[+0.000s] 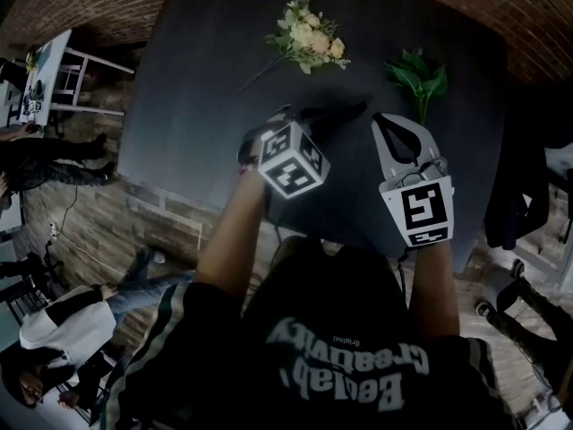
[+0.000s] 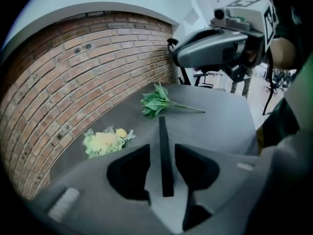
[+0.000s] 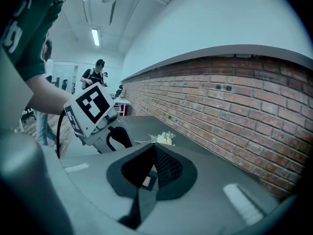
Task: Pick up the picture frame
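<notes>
While the left claw (image 2: 163,150) gapes, the picture frame (image 2: 166,173) stands edge-on between its jaws.

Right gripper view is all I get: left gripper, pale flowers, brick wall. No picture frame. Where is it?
Observer: The picture frame sits edge-on between the jaws of the left gripper. The jaws are apart, with a gap on each side, so no grip.
Operator: Anything else on the table?
Observer: A green leaf sprig lies on the dark table, right of the cream flowers in the head view.
</notes>
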`<state>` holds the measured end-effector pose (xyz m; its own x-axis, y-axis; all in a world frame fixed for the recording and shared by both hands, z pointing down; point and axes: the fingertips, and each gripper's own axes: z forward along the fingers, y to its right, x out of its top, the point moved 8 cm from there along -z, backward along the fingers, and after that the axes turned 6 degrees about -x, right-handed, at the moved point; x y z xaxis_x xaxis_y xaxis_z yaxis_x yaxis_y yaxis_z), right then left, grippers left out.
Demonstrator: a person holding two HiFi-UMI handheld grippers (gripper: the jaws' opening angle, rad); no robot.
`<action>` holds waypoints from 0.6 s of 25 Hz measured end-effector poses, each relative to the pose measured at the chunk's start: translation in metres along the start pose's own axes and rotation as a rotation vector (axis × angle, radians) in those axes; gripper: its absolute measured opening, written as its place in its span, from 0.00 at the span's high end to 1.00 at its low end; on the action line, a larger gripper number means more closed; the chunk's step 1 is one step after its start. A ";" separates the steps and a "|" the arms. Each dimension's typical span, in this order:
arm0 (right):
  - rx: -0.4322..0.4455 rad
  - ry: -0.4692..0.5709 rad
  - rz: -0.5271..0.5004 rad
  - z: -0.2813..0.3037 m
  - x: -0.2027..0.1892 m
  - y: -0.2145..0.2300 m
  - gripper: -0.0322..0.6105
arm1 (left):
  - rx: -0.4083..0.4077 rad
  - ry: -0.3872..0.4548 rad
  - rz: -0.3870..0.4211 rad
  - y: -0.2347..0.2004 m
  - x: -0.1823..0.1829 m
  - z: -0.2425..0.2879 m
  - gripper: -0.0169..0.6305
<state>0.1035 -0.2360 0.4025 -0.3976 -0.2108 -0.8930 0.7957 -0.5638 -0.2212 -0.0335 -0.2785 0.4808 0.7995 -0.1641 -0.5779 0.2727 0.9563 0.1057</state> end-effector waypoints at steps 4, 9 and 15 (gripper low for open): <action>0.001 -0.008 0.004 0.003 -0.002 0.001 0.94 | -0.019 -0.023 -0.001 -0.002 -0.003 0.007 0.72; 0.004 -0.019 0.009 0.006 -0.006 0.002 0.94 | -0.053 -0.040 -0.042 -0.004 -0.006 0.018 0.72; 0.000 -0.024 0.012 0.007 -0.006 0.005 0.94 | -0.070 -0.081 -0.054 -0.006 -0.013 0.027 0.72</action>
<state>0.1070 -0.2435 0.4098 -0.3991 -0.2361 -0.8860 0.8005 -0.5610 -0.2111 -0.0308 -0.2886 0.5092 0.8259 -0.2324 -0.5137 0.2810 0.9596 0.0177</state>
